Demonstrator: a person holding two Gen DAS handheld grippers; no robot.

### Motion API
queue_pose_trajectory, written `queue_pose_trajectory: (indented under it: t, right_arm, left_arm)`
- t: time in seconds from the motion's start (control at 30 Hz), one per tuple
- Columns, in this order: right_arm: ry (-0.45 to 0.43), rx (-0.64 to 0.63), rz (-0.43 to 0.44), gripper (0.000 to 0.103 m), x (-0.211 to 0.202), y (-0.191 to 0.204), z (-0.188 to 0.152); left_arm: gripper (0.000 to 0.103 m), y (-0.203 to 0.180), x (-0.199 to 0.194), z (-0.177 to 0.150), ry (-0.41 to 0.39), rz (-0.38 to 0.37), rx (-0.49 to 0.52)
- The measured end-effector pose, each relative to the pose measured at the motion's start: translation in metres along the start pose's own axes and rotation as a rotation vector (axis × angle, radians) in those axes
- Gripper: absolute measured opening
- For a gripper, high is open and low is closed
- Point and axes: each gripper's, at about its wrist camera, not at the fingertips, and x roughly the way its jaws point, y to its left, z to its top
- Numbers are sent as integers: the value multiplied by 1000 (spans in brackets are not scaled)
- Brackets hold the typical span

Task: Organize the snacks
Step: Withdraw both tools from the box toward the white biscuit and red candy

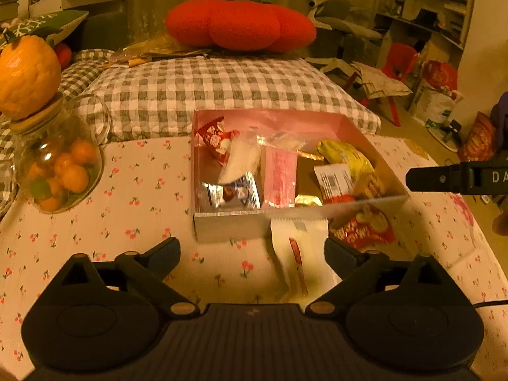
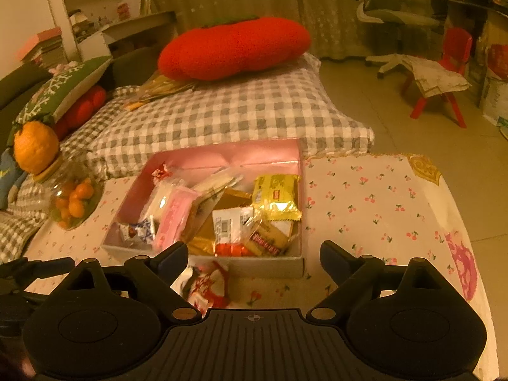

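A shallow box (image 1: 285,222) with a pink lining and a pale silvery outer wall sits on the table (image 1: 133,222), holding a jumble of wrapped snacks: a pink packet (image 1: 279,177) lying lengthwise in the middle, a yellow packet (image 1: 346,155) toward the right side, a white wrapper with a barcode (image 1: 333,181) beside it, a red-and-white candy bag (image 1: 216,136) at the far left corner and a small silver-blue packet (image 1: 235,192) at the near left. Two snacks lie outside the box on the cloth: a white packet with a red stripe (image 1: 298,254), blurred, just in front of the near wall, and a red packet (image 1: 368,228) next to it by the box's near right corner. The left gripper (image 1: 252,250) has its fingers spread wide and released, the white packet lying between them untouched by the pads; the right gripper (image 2: 254,254) is likewise spread wide and holds nothing, with the red packet showing below its left finger (image 2: 173,254). The table wears a pale cloth printed with small cherries. At its left edge stands a glass jar of small oranges (image 1: 60,171) with a large orange (image 1: 27,76) on its lid. Behind lie a grey checked cushion (image 1: 222,92), a big red tomato-shaped pillow (image 1: 238,25), a curtain, an office chair (image 2: 390,16) and a red plastic chair (image 2: 451,63) on a tiled floor.
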Motion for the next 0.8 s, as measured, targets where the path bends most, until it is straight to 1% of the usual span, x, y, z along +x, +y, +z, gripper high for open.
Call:
queue_pose_trajectory:
  t: [0.1,0.23,0.3,0.37,0.63,0.8]
  right_arm:
    - [2,-24,-1,93,-5,5,-5]
    - [-18,-48,16,93,-13,11,-14]
    - [-32,-58,27,97,-17,13,-20]
    - [-51,-76,30,98,-20,15,-26]
    - [-106,-171,-13,99,-27,16,-48]
    - [-94,-243,-32,100,-23,18,-61]
  left_arm:
    - [100,0,-4,-6,6,-7,0]
    - [100,0,-8,-14,6,-10,-4]
    - [102,-1,-9,-16,1,-6,3]
    - [102,0,-10,-20,-3,-8,4]
    - [102,-5,-6,-39,-5,-26,32]
    - [102,-13,2,-45,16,-17,55]
